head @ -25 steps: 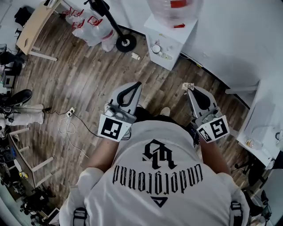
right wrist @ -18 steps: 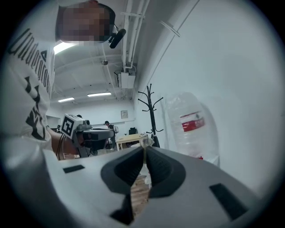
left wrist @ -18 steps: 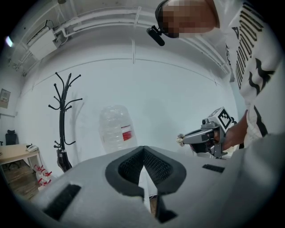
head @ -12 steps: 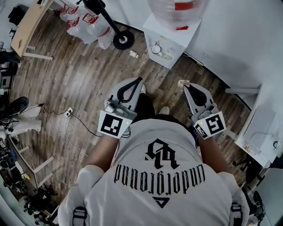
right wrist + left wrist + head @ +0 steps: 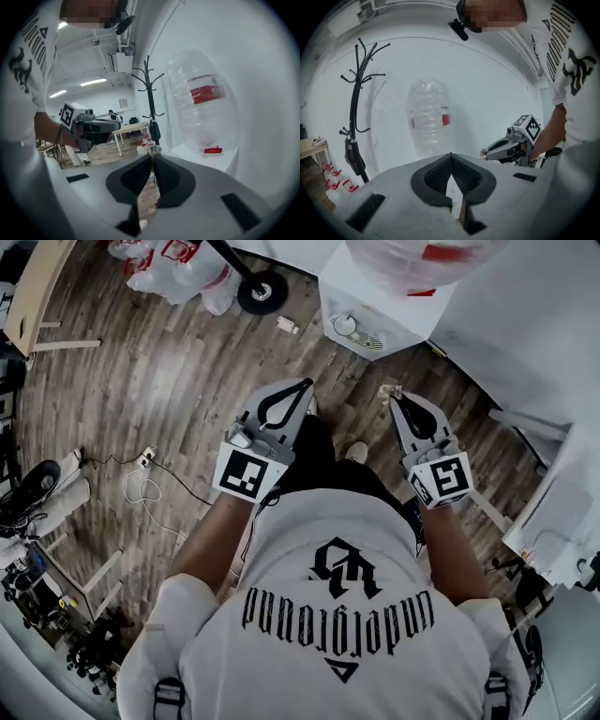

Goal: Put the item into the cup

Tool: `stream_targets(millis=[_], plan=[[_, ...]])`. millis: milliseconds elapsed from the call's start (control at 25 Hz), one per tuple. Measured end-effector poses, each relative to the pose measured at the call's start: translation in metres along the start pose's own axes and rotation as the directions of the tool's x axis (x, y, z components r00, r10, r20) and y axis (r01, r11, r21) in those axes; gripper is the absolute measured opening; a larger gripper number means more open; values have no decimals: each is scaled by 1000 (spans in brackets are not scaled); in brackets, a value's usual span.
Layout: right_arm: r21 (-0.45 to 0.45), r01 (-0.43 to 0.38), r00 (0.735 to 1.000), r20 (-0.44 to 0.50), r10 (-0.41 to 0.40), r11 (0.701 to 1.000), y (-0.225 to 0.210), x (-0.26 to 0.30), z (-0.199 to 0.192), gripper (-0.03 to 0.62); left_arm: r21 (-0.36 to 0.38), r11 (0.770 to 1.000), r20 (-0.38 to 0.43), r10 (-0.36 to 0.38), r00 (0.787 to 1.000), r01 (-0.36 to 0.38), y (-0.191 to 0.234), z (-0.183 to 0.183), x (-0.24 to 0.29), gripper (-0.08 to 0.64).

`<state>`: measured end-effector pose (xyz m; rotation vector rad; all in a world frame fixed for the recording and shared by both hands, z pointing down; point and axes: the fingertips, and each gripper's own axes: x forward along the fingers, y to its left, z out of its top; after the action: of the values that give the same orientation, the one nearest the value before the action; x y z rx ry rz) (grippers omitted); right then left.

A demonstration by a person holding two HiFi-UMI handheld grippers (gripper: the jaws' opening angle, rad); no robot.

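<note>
1. right gripper view shows the right gripper (image 5: 152, 156) clamped on a small pale item (image 5: 153, 149) at its tips.
2. left gripper (image 5: 451, 155) is closed, empty.
3. not yet delivered; the likely cup (image 5: 346, 325) sits well ahead.

floor (image 5: 178, 399): wood planks | on it: bags (image 5: 183, 266), stand base (image 5: 262, 292), cabinet (image 5: 339, 287)

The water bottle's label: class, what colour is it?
Red. The label on the water bottle shows best in the right gripper view.
</note>
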<state>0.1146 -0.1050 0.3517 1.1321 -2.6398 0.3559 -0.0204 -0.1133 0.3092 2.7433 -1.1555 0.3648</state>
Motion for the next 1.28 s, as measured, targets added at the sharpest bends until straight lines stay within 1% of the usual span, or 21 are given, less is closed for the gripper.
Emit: stream_targets(millis=[120,240,480,760,880,920,1080,1200,1280], plan=[[11,23,999,-48,-22,1000,-14,35,-31,31,-35,999,-8,-23,1000,23,23,-27,20,6],[47,41,995,-98,-36,998,-30,70,-66,31,-35,998,-28,-59,998,58,38,-53,40,6],[147,101,977,-199,-70,984,-65,134,-139,31,-52,995,-61,-89,994,86,64,-111,84,8],[190,179,955,-271,-123,965,-87,186,-215,34,-43,994,-101,-106,989,102,82,-181,122,8],[208,204,944,-301,-136,957,-95,204,-241,37,-8,992,-101,-125,987,125,91,-208,139,8],[214,205,941,-311,-133,955,-97,212,-249,37,-7,992,-105,-129,986,130,94,-216,145,8],[226,213,930,-344,-127,951,-103,240,-276,38,-12,990,-123,-142,982,141,103,-246,161,8],[219,237,918,-369,-145,946,-111,259,-295,38,-16,990,-138,-142,980,141,114,-263,169,8],[228,261,911,-380,-161,938,-116,267,-307,40,-29,991,-144,-133,981,130,118,-273,170,8]])
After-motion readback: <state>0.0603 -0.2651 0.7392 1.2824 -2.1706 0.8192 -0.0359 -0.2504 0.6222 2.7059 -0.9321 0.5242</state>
